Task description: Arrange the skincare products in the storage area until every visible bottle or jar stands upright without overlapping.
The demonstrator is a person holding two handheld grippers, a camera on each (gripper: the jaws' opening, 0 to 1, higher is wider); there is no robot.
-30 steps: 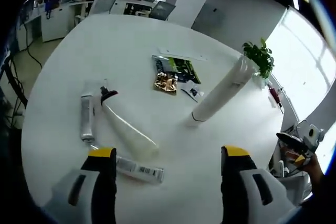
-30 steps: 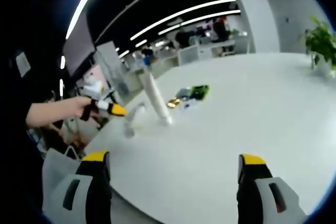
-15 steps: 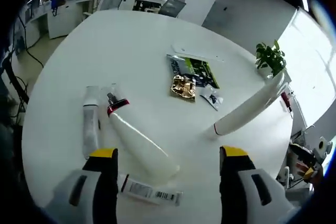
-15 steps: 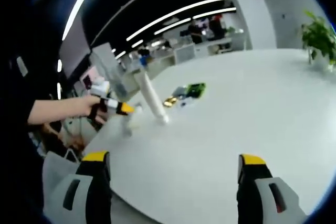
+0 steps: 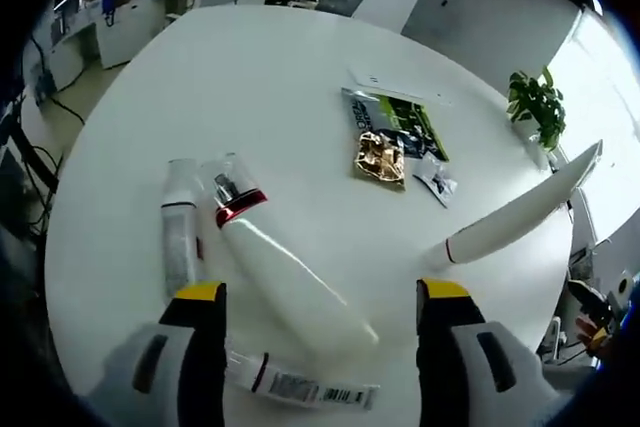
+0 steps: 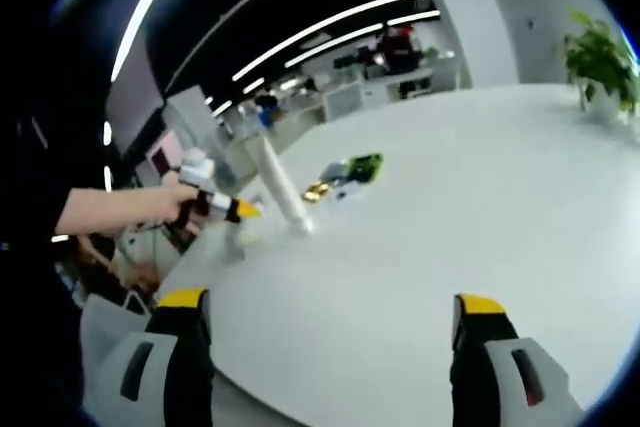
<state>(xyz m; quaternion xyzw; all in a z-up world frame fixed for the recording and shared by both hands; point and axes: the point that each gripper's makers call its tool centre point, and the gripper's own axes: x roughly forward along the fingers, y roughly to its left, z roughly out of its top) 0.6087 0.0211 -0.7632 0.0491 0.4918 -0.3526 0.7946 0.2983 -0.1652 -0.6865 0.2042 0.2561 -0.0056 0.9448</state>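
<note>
Your left gripper (image 5: pixel 320 302) hovers, jaws spread, over the lying white bottle (image 5: pixel 290 277) at lower centre; your right gripper (image 6: pixel 325 312) is open-jawed too.

Both jaws spread wide: left gripper (image 5: pixel 320 297), right gripper (image 6: pixel 328 307). Person's hand (image 6: pixel 170 197) holds left gripper, grip detail blurry.

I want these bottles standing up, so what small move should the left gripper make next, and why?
Probably lower the left gripper onto the big white bottle and close on its body. That bottle lies flat between the open jaws with its red-collared pump pointing away, while the tall tube already stands. Two smaller tubes also lie flat, but are off-centre.
</note>
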